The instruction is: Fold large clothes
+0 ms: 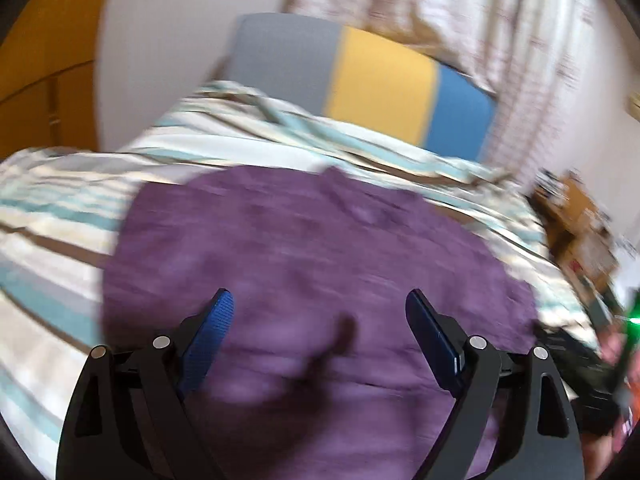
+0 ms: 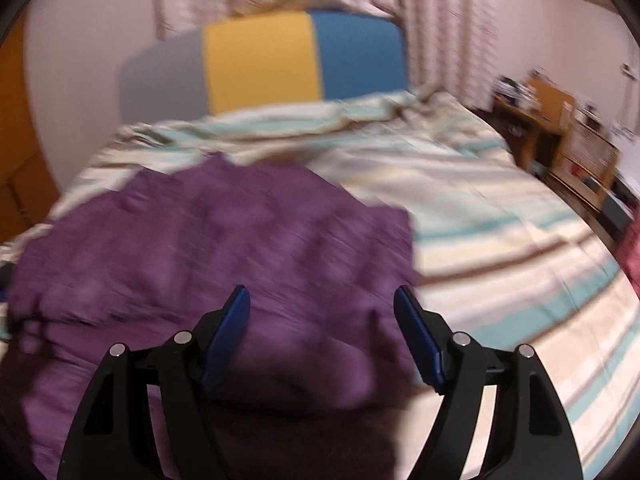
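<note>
- The purple garment (image 1: 312, 264) lies spread on the striped bed cover (image 2: 500, 216).
- Its right edge ends mid-bed; bare cover stretches to the right.
- A grey, yellow and blue headboard (image 2: 260, 60) stands at the far end.
- The left gripper (image 1: 320, 312) is wide open above the garment, holding nothing.
- The right gripper (image 2: 322, 308) is open too, with nothing in it.

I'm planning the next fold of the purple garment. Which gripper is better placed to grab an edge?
Probably right: the right gripper hangs open beside the purple garment's side edge, while the left gripper sits over its middle.
</note>
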`<state>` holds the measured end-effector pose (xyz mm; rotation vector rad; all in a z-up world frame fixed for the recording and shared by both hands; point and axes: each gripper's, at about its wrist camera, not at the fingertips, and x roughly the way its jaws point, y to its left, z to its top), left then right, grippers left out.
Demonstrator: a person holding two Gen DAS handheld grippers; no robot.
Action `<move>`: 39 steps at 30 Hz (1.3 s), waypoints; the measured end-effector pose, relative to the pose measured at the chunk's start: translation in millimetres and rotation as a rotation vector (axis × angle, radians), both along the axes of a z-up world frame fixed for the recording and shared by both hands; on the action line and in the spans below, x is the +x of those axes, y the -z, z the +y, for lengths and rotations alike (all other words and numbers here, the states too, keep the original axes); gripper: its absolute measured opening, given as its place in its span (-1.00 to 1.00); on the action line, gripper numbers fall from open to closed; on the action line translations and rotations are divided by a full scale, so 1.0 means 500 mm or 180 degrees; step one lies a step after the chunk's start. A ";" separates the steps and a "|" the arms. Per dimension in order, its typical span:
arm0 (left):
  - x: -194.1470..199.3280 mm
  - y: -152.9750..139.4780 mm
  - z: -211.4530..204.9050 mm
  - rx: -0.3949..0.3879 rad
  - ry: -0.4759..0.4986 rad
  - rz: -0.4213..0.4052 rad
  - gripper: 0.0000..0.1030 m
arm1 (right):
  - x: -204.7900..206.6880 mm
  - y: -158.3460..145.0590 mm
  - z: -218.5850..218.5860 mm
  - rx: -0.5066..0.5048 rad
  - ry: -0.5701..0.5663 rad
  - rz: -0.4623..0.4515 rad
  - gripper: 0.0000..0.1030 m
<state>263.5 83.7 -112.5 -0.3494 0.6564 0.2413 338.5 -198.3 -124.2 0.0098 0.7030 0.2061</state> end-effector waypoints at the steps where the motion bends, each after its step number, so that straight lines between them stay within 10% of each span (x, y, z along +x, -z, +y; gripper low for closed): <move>1: 0.002 0.005 0.025 -0.0007 -0.0104 0.0059 0.56 | 0.001 -0.014 0.021 0.0043 -0.0115 -0.0003 0.35; 9: 0.042 0.078 0.099 0.0005 -0.0234 0.0528 0.38 | 0.078 -0.007 0.243 -0.0377 -0.0774 0.0149 0.21; 17: 0.046 0.115 0.098 0.0047 -0.0091 0.0528 0.38 | 0.076 0.118 0.182 -0.0270 -0.0462 0.0429 0.22; 28: 0.070 0.031 0.118 -0.0002 -0.0219 0.0445 0.39 | 0.066 0.116 0.192 -0.0369 -0.0431 0.0343 0.28; 39: 0.159 0.131 0.156 0.0371 -0.0316 0.0792 0.42 | 0.065 0.116 0.191 -0.0345 -0.0432 0.0343 0.32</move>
